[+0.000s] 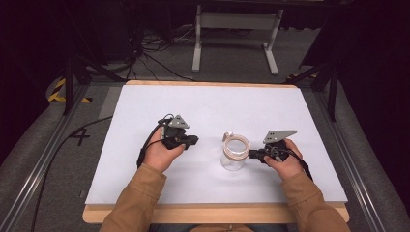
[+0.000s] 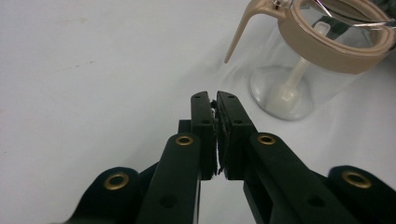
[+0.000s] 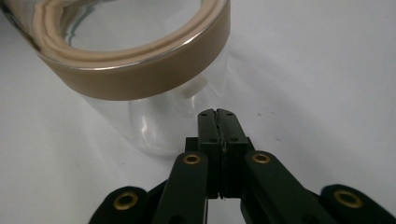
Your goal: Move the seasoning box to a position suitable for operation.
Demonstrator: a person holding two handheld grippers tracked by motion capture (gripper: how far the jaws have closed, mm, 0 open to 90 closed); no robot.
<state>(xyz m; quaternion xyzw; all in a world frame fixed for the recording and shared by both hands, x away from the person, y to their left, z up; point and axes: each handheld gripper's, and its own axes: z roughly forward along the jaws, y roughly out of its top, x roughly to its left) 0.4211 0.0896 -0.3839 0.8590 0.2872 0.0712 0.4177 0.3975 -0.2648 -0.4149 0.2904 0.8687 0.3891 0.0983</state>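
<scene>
Clear glass jar (image 1: 234, 155) with a tan rubbery rim band stands upright on the matte white table (image 1: 145, 159), between both claws. Left claw (image 1: 194, 140) pressed together, apart from it. Right claw (image 1: 252, 154) pressed together, just beside the jar's wall.

The person holds one tool in each hand, and both forearms, in brown sleeves, come in from below. The left tool (image 1: 192, 140) points toward the right tool (image 1: 252, 154), and the right tool points back toward it; the two are well apart. The jaws of the left tool are pressed together with nothing between them. The jaws of the right tool are also closed and empty.
</scene>
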